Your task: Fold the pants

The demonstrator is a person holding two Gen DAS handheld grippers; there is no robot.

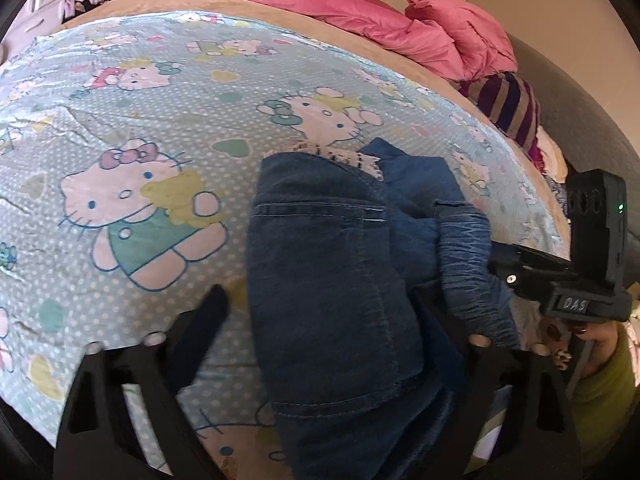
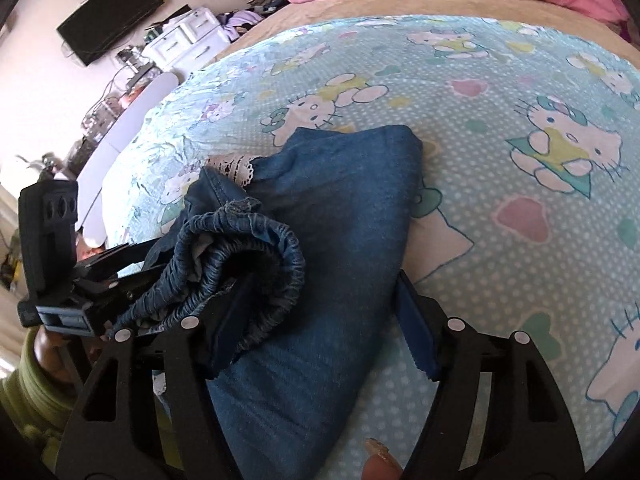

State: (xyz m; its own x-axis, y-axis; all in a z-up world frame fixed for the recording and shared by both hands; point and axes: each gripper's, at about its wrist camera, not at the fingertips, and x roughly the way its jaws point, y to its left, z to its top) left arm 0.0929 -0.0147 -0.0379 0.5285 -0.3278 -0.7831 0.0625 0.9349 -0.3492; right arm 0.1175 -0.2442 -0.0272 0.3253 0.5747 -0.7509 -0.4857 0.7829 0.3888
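Lay bunched on the patterned bedsheet (image 1: 120, 92), the jeans (image 1: 332, 292), gathered waistband (image 2: 240, 248) rolled up on top. Spread wide, left gripper (image 1: 320, 304), denim between its fingers. Likewise apart, right gripper (image 2: 320, 304), astride the fabric, one finger (image 2: 232, 312) tucked inside the waistband.

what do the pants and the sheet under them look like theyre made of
Pants: blue denim by the look, matte, with contrast stitching and a gathered elastic waistband.
Sheet: thin printed woven fabric, probably cotton, matte and lightly creased; the exact fibre cannot be told.
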